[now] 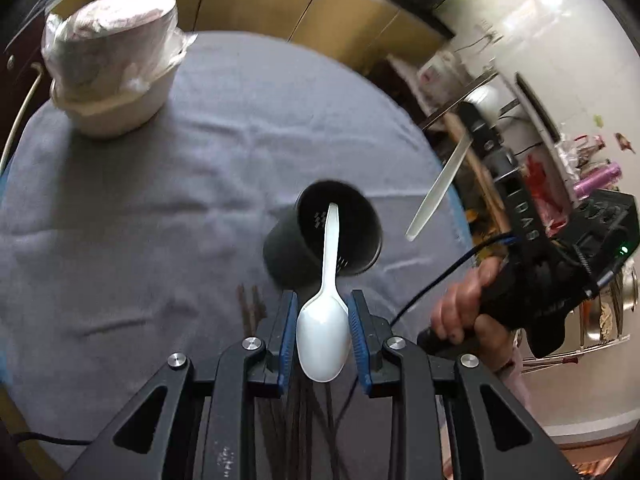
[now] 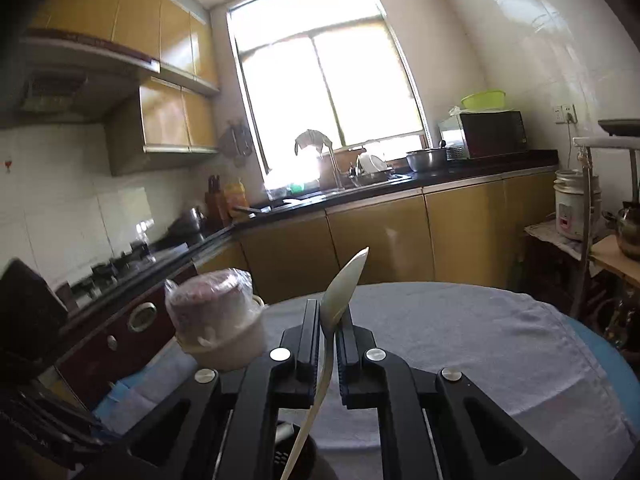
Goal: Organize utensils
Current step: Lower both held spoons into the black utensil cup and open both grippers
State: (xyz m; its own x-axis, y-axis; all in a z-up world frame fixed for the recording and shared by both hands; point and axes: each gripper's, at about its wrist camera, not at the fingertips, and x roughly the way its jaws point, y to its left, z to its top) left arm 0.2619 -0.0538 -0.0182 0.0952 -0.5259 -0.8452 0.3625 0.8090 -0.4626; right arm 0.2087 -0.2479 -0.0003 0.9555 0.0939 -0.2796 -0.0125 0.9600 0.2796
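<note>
My left gripper (image 1: 323, 312) pinches a white spoon (image 1: 325, 312) above the black cup (image 1: 320, 236); my right gripper (image 2: 329, 322) clamps another spoon (image 2: 340, 292); next, lower and release.

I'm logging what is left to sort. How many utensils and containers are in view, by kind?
White plastic spoons: 2, one in the left gripper, one in the right gripper
Black holder cups: 1
Wrapped bowl stacks: 1
Dark chopstick bundles: 1
Total: 5

chopsticks (image 1: 252, 304) half hidden under tongs, shelf clutter (image 1: 560, 168) blurred
</note>
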